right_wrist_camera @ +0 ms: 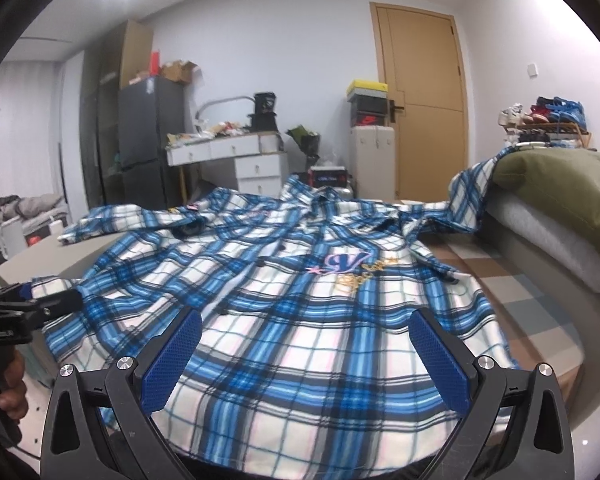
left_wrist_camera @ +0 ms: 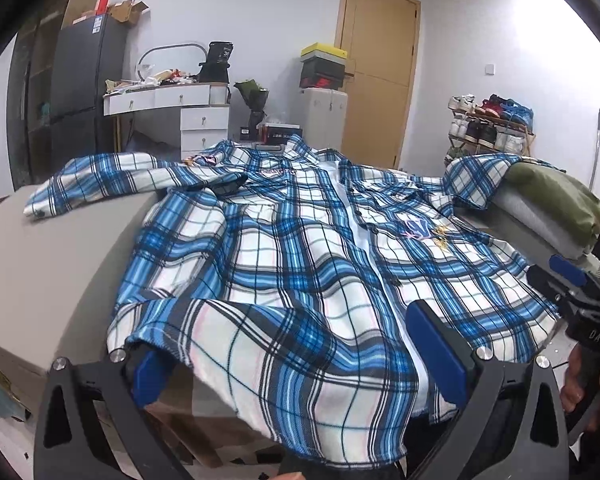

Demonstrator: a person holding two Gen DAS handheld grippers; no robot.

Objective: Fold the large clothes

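Observation:
A large blue, white and black plaid shirt [left_wrist_camera: 300,248] lies spread face up on the table [left_wrist_camera: 40,264], its hem hanging over the near edge. It fills the right wrist view too [right_wrist_camera: 300,320], with an embroidered V logo [right_wrist_camera: 348,264] on the chest. One sleeve [left_wrist_camera: 112,180] stretches left, the other [left_wrist_camera: 476,176] drapes right over a pile. My left gripper [left_wrist_camera: 300,360] is open, its jaws wide at the hem's left part, with cloth draped over the left blue pad [left_wrist_camera: 148,376]. My right gripper [right_wrist_camera: 306,360] is open over the hem's right part, both blue pads bare.
A stack with an olive green cloth [left_wrist_camera: 556,196] on a grey cushion sits at the table's right. Behind stand a white dresser [left_wrist_camera: 196,120], a dark fridge [left_wrist_camera: 84,80], a wooden door [left_wrist_camera: 376,68] and a shoe rack [left_wrist_camera: 492,124]. The right gripper shows at the left wrist view's right edge [left_wrist_camera: 572,280].

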